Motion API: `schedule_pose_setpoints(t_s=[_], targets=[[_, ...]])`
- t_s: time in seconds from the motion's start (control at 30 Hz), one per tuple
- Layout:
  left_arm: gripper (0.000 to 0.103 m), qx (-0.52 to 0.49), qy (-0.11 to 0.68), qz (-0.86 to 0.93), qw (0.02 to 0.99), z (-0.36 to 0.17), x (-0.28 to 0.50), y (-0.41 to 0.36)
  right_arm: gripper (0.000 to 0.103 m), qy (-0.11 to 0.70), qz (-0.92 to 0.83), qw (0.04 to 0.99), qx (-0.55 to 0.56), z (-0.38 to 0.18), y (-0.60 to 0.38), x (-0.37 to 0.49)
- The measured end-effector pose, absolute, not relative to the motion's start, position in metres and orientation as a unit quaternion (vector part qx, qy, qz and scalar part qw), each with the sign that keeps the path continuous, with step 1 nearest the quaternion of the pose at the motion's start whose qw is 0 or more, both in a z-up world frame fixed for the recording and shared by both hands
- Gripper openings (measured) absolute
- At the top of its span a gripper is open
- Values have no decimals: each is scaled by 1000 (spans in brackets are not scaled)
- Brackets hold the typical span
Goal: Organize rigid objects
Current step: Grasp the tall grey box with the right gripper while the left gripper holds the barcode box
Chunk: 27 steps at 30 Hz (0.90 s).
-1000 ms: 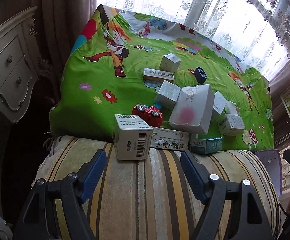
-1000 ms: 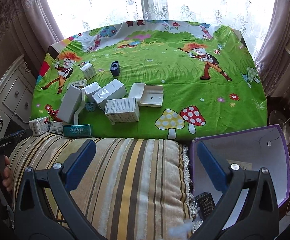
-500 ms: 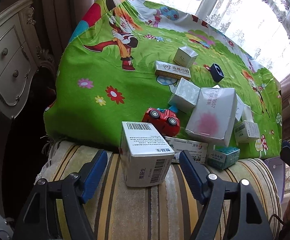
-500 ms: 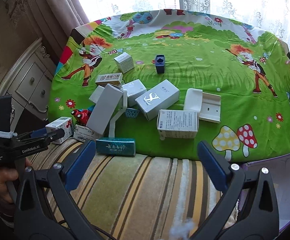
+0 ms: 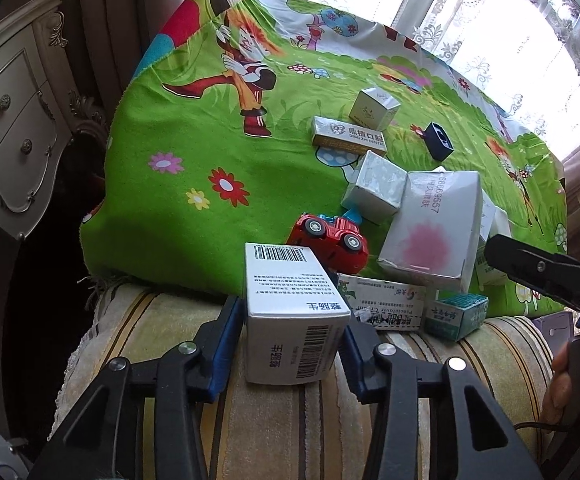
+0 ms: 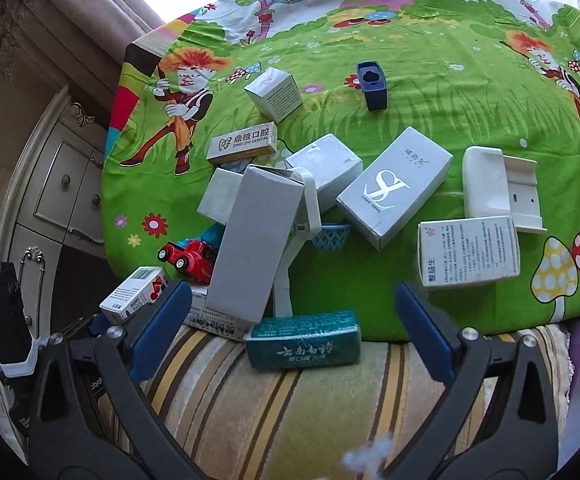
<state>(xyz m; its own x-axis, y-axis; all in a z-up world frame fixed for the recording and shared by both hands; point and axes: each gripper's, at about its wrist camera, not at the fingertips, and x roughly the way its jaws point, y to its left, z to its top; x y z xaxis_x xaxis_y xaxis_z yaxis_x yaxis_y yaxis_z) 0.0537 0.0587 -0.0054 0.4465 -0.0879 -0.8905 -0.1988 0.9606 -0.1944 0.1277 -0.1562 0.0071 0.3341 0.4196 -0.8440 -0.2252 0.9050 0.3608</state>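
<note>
Left wrist view: a second ago the left gripper (image 5: 293, 340) stood wide with the white barcode box (image 5: 291, 314) well ahead of it, and now that box sits low in the middle of the frame, right between the blue pads, with the jaws closing and just about touching its sides, so I'd say the pickup is nearly made. Over in the right wrist view the right gripper (image 6: 290, 328) has swung across to hang wide open and empty over the teal box (image 6: 303, 344) at bottom centre, probably the next item.
</note>
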Motion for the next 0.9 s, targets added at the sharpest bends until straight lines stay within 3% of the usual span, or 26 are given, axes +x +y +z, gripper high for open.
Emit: schedule_pose_setpoints(t_s=[0.23, 0.3, 0.47, 0.53, 0.9], targets=[[43, -128, 515, 34, 847, -2, 51, 56, 101, 551, 197, 804, 107, -3, -139, 138], [43, -126, 513, 36, 848, -2, 51, 55, 97, 556, 201, 799, 110, -7, -136, 138], [42, -123, 507, 36, 852, 0, 49, 54, 56, 571, 220, 785, 101, -19, -129, 139], [42, -123, 502, 39, 855, 3, 47, 54, 47, 565, 230, 787, 93, -15, -128, 137], [42, -120, 472, 55, 872, 21, 28, 51, 40, 536, 255, 799, 95, 1, -141, 115]])
